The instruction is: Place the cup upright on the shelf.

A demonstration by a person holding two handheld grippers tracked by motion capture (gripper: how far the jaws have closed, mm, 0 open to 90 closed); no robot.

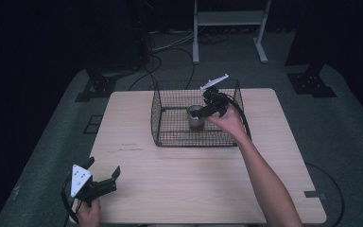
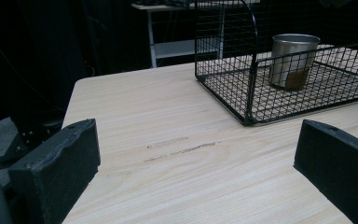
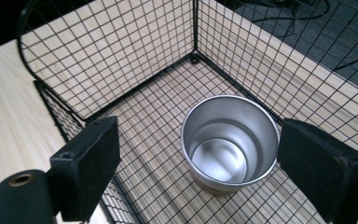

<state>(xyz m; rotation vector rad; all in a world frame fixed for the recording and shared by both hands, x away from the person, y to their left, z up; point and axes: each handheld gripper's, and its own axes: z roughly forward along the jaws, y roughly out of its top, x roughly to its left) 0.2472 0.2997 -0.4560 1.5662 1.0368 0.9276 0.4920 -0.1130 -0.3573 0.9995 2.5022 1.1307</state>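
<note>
1. A metal cup (image 3: 230, 142) stands upright on the floor of a wire basket (image 1: 157, 113) at the far middle of a wooden table (image 1: 179, 184), toward the basket's right half.

2. The right gripper (image 3: 199, 171) hangs over the cup, its jaws parted and clear of the metal. In the right gripper view one pad sits well to the left of the rim and the other just beside its right edge, so the cup lies off-centre between them, and below.

3. Nothing is grasped on that side; the cup rests on its own on the mesh.

4. The left gripper (image 1: 105, 183) rests at the near left corner of the table, jaws spread wide and empty, well apart from the basket. In the left gripper view, the cup is seen far off through the basket's near wall.

5. Risk one: with the cup nearer the right pad, a closing squeeze would likely meet that side first and shove or tip the cup across the mesh instead of pinching it.

6. Risk two: the smooth, slightly tapered wall could slip through the pads if they catch only the rim.

7. Risk three: the basket walls stand close around the hand (image 1: 229, 120); a sideways move could snag a jaw or the trailing cable on the wire and drag the basket along the table.

8. Risk four: the uneven mesh gives the cup a poor footing, so a light knock may topple it.
</note>
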